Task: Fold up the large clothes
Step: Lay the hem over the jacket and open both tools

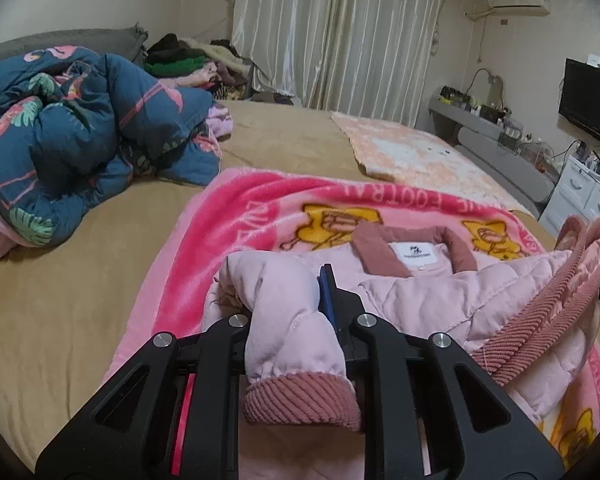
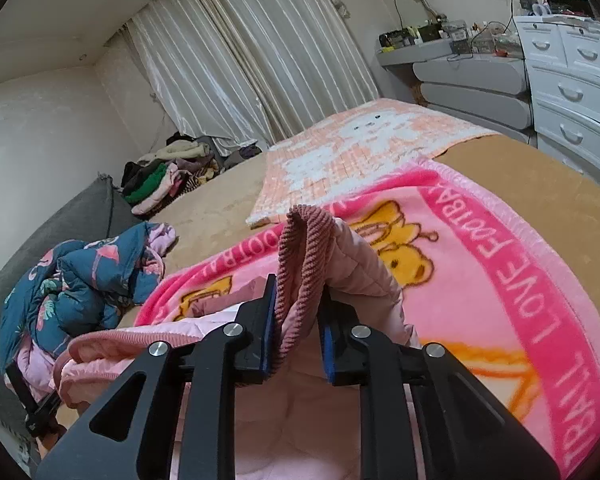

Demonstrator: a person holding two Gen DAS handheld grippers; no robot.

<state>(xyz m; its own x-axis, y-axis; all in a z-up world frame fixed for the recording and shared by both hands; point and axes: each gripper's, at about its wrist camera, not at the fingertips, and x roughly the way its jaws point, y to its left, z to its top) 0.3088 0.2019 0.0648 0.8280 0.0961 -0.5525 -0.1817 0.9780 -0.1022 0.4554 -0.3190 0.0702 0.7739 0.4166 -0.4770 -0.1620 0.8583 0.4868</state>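
Item 1, pink quilted jacket (image 1: 440, 300): it lay collar-up on the pink cartoon blanket (image 1: 228, 216), white neck label showing, near the bed's close edge.

Item 2, your left gripper (image 1: 288, 304): its jaws were closed on the jacket's left sleeve (image 1: 284, 320), the ribbed corduroy cuff (image 1: 300, 400) hanging back toward the camera. Only the blue pad of the right-hand finger showed; the other was buried under quilting.

Item 3, your right gripper (image 2: 298, 336): its jaws stood narrow, pinching a ribbed corduroy edge of the jacket (image 2: 304, 264) between blue pads (image 2: 269, 328), the fabric raised in a peak above the fingertips. In the left view the same lifted edge stood at the jacket's right side.

Item 4, tan bed sheet (image 1: 60, 288): bare room lay to your left of the blanket and beyond it, up to the peach blanket (image 1: 412, 152) spread along the far right edge.

Item 5, navy floral duvet (image 1: 72, 128): bunched on the left, near the pink blanket's corner but apart from it, with a grey pillow (image 1: 68, 40) behind.

Item 6, clothes pile (image 2: 168, 176): at the far corner against the curtains (image 1: 340, 28).

Item 7, right margin: the bed dropped off toward white drawers (image 2: 572, 92), a grey cluttered shelf unit (image 2: 468, 76) and a dark television (image 1: 592, 104). Your blanket's lettered border ran close to that edge.
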